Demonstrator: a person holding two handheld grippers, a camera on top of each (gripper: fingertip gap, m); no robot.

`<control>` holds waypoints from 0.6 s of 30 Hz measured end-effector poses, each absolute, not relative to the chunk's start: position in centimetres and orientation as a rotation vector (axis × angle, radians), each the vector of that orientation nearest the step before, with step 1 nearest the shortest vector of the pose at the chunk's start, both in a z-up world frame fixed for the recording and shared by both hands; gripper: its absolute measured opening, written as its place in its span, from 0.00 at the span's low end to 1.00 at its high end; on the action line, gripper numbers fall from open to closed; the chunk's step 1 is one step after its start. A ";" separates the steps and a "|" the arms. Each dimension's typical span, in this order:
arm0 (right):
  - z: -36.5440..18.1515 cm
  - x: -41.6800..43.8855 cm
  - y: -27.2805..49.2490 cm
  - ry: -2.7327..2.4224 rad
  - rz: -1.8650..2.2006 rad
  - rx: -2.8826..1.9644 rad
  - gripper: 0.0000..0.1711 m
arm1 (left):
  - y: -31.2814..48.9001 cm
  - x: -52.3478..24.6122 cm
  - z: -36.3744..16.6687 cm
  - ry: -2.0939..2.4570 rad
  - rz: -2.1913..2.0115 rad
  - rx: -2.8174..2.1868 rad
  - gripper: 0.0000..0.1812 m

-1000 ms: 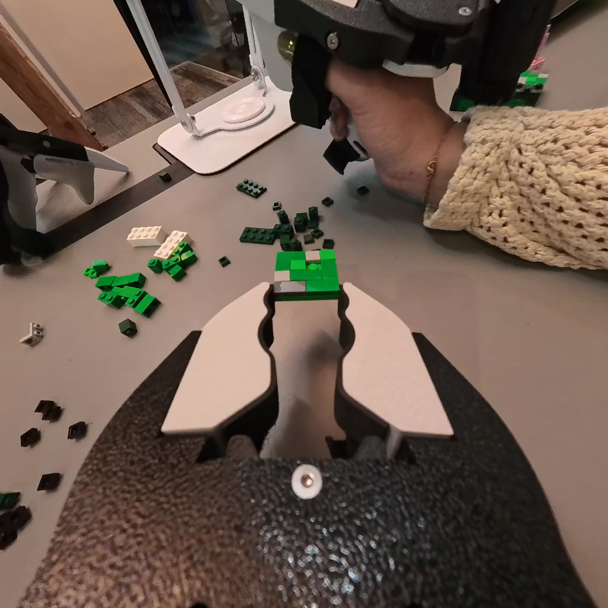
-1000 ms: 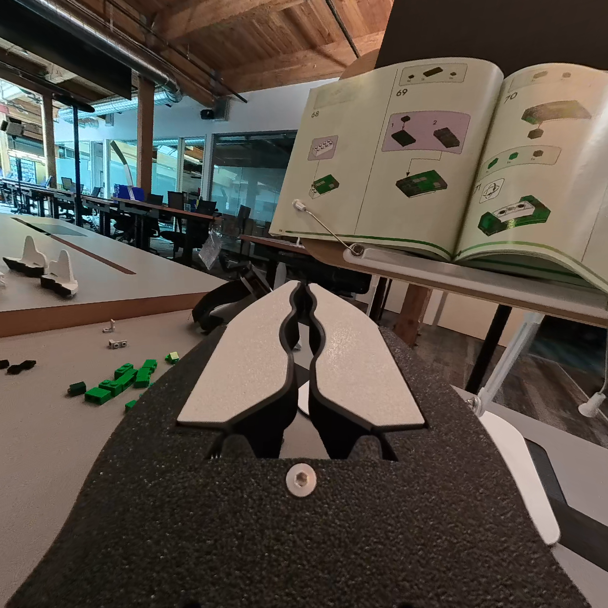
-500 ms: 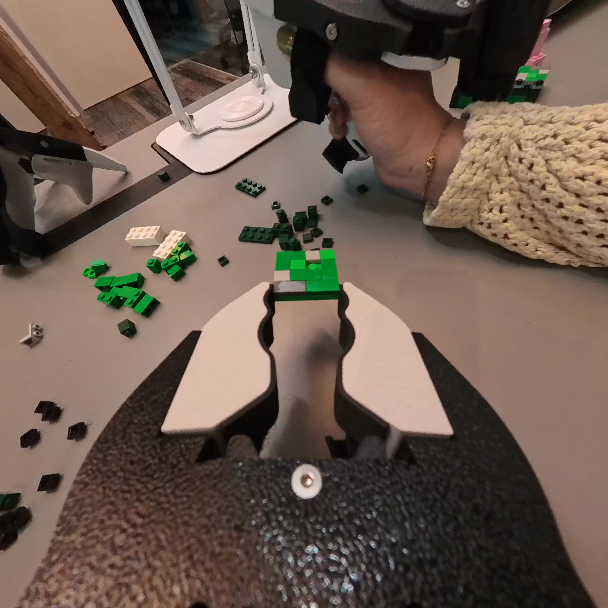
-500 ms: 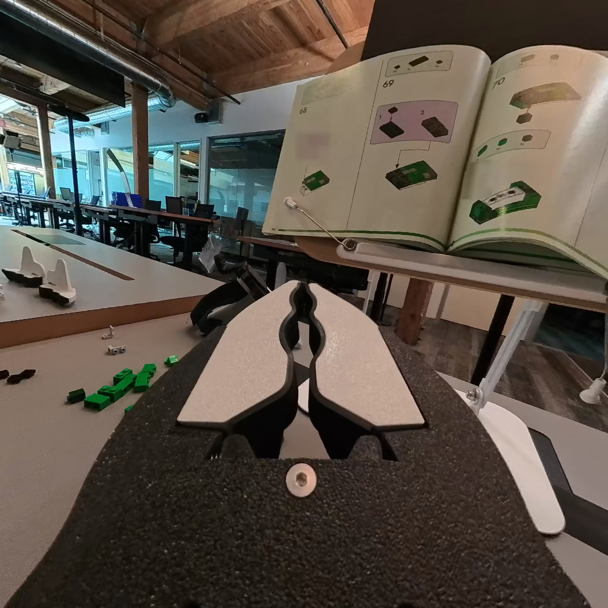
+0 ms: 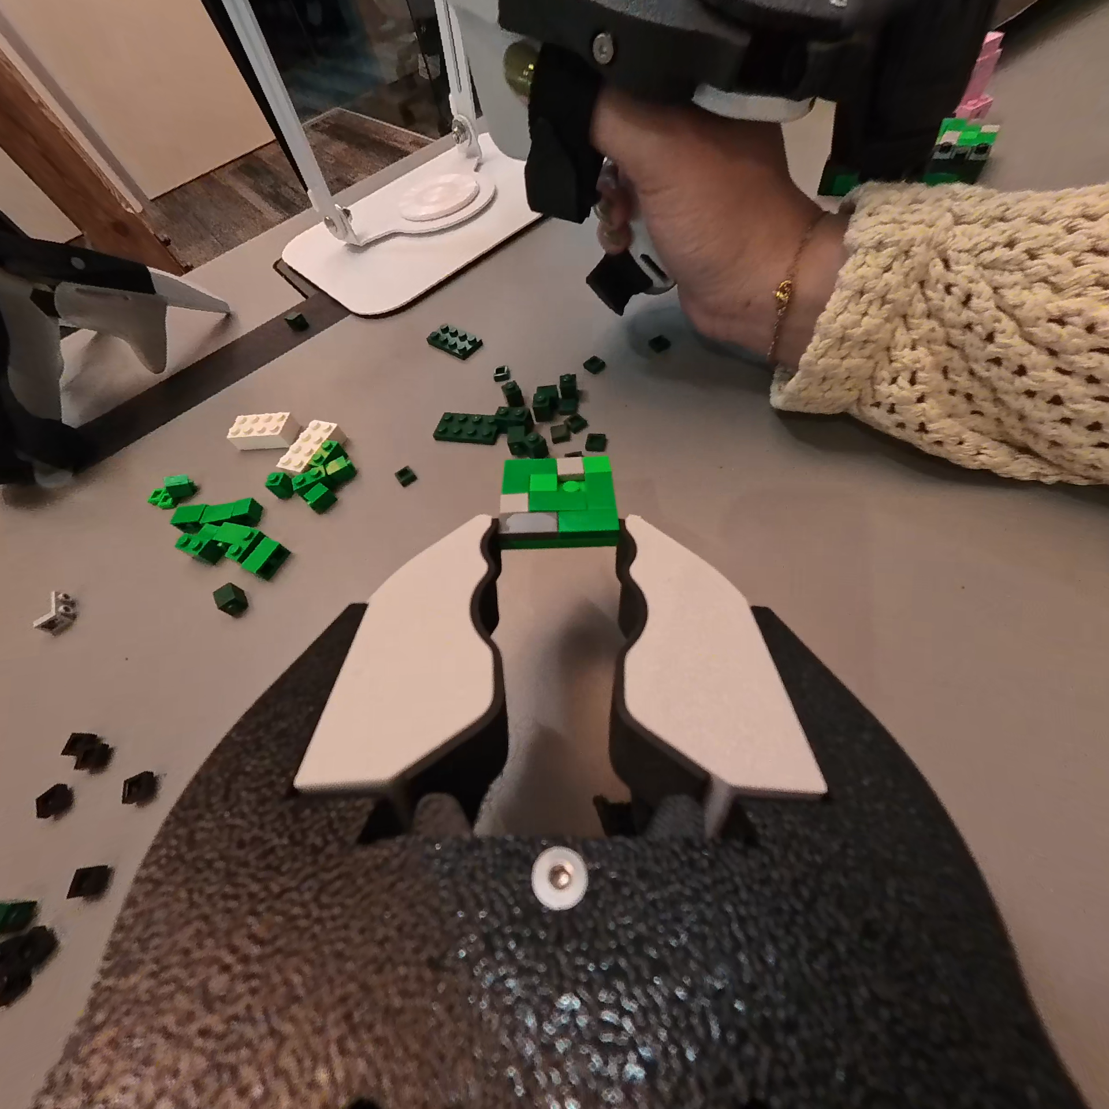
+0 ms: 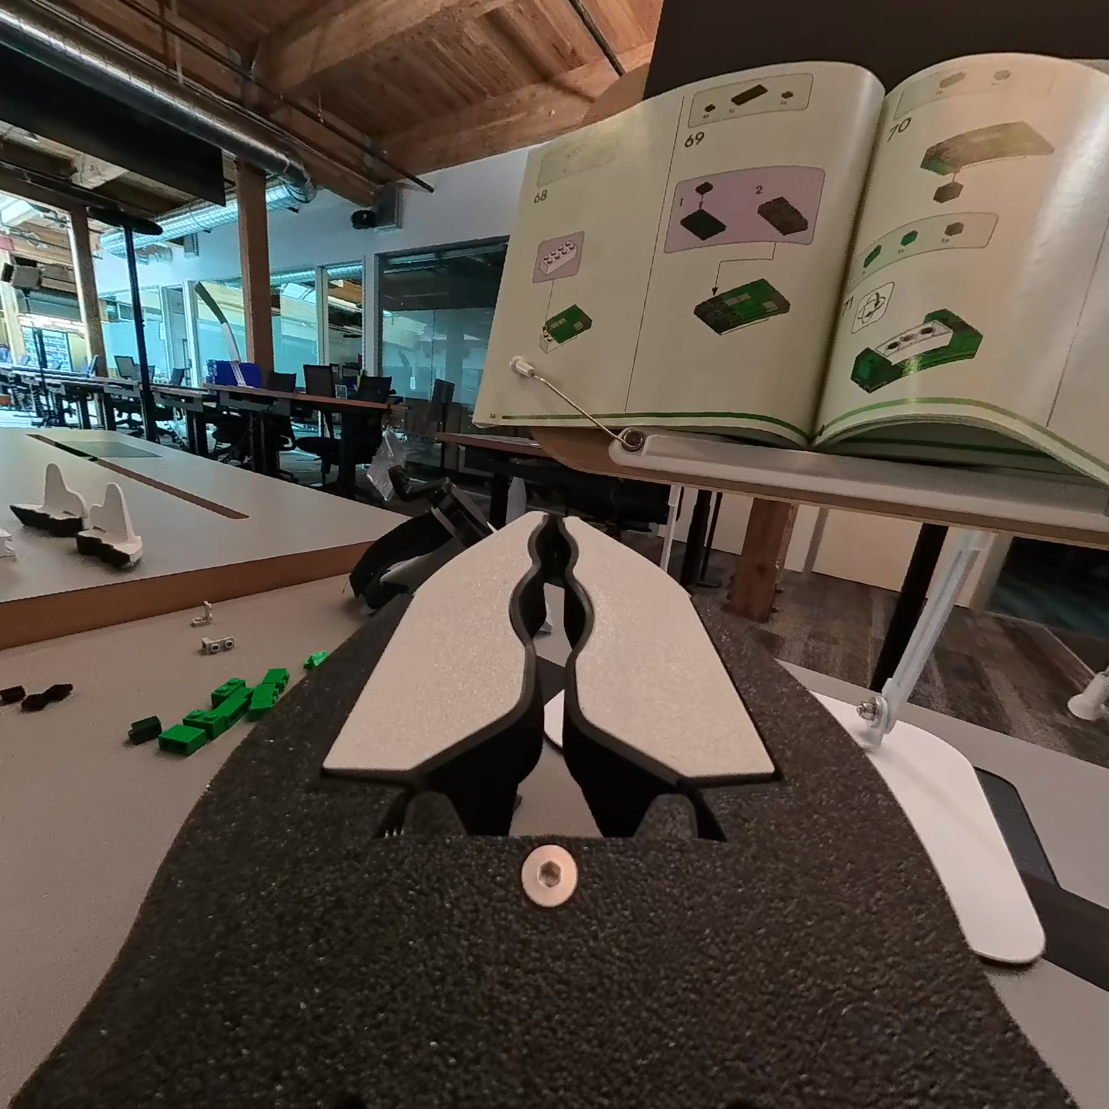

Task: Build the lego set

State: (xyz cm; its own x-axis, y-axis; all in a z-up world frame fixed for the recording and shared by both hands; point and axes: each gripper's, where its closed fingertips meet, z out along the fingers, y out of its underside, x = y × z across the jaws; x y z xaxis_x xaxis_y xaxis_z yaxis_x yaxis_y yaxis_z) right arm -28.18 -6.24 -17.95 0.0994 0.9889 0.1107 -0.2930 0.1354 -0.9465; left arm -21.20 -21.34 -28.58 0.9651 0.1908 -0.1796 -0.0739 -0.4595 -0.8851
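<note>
Your left gripper point(image 5: 559, 531) still clamps the green plate assembly point(image 5: 561, 503) at frame centre. Your right gripper point(image 6: 555, 528), clenched and empty, has tilted down slightly from the instruction booklet point(image 6: 780, 252); part-picking likely follows.

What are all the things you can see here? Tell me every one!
green Lego assembly: one, bright green with grey tiles, between the left gripper's fingertips
white bricks: two, left of the dark green pile
bright green bricks: a loose pile, left on the table
dark green pieces: a scatter, beyond the assembly
black pieces: several, near left
grey bracket: one, far left
instruction booklet: one, open on the stand
white stand: one, base at the table's far edge
small built model: green, with pink behind, far right
table: grey
left gripper: shut on the assembly
right gripper: shut, empty
hand: one, cream knitted sleeve, holding the right gripper
</note>
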 end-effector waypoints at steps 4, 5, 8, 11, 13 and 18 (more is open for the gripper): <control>-18.0 -28.2 -6.2 -0.981 1.195 -0.942 0.00 | -21.3 -21.2 -28.6 -0.080 0.308 -2.028 0.20; -18.0 -28.2 -6.2 -0.980 1.197 -0.943 0.00 | -21.3 -21.2 -28.6 -0.080 0.308 -2.029 0.20; -18.0 -28.2 -6.2 -0.980 1.199 -0.945 0.00 | -21.3 -21.2 -28.6 -0.080 0.308 -2.029 0.20; -18.1 -28.3 -6.3 -0.992 1.201 -0.944 0.00 | -21.3 -21.2 -28.6 -0.080 0.309 -2.029 0.20; -18.3 -28.5 -6.9 -1.030 1.200 -0.932 0.00 | -21.3 -21.2 -28.6 -0.082 0.309 -2.028 0.20; -20.8 -31.1 -12.0 -1.453 1.317 -0.974 0.00 | -21.4 -21.6 -28.6 -0.083 0.335 -2.025 0.20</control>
